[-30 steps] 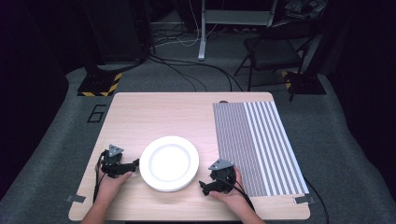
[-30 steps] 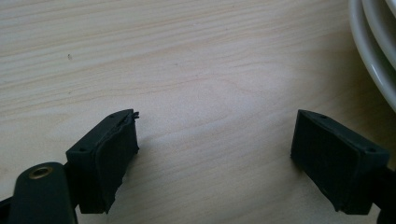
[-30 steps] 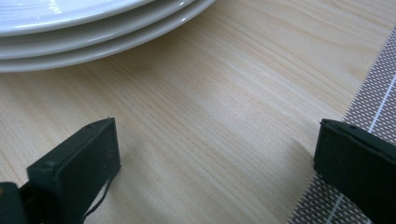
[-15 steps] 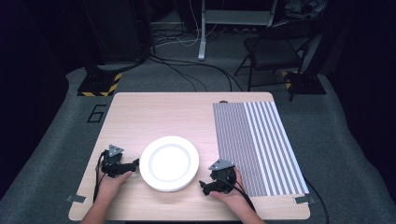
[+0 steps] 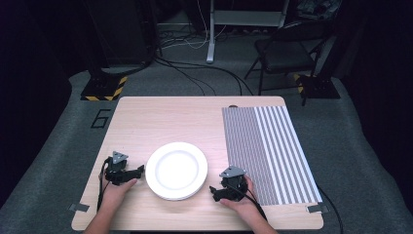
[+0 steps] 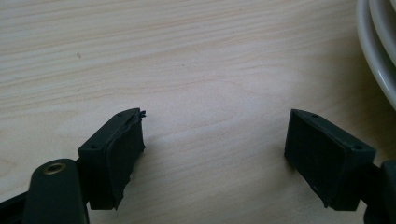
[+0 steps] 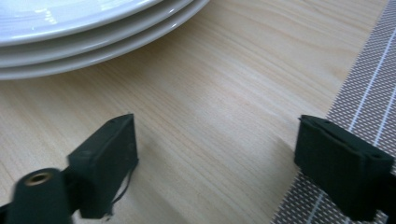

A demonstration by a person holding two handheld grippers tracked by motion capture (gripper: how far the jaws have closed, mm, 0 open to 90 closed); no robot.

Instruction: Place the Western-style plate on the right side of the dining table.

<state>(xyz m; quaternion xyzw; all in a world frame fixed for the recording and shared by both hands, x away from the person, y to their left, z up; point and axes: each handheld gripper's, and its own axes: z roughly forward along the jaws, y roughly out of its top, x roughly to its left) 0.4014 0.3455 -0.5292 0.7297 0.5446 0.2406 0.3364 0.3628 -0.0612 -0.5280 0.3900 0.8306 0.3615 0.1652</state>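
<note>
Black rubber-padded jaws of the left gripper (image 6: 215, 154) are standing wide apart in the left gripper view, having just been closing slightly, with nothing but bare wood grain between them. Neither pad is pressing on anything. At the upper right edge of that view, the rim of the white plate stack (image 6: 379, 51) is lying just beside the right-hand jaw, apart from it.

The right gripper (image 7: 217, 163) is likewise holding its jaws well open after closing a little, and only bare table is showing between them. In the right gripper view, one jaw is sitting over the wooden table (image 7: 224, 93) and the other is overlapping the edge of the striped placemat (image 7: 369, 98). The plates are lying beyond the jaws, apart from them, showing three stacked rims.

In the high view, each hand is resting on the near part of the table: the left gripper (image 5: 139, 171) is pointing toward the left side of the plate stack (image 5: 176, 170), and the right gripper (image 5: 214, 191) is sitting just off its lower right edge. The stack is lying on the wood between the two grippers, white, round and glossy, with nothing on its top plate. The grey-and-white striped placemat (image 5: 268, 151) is covering the right part of the table (image 5: 160, 117), well clear of the plates. Farther back, a black folding chair (image 5: 287, 53) is standing on the grey floor.
</note>
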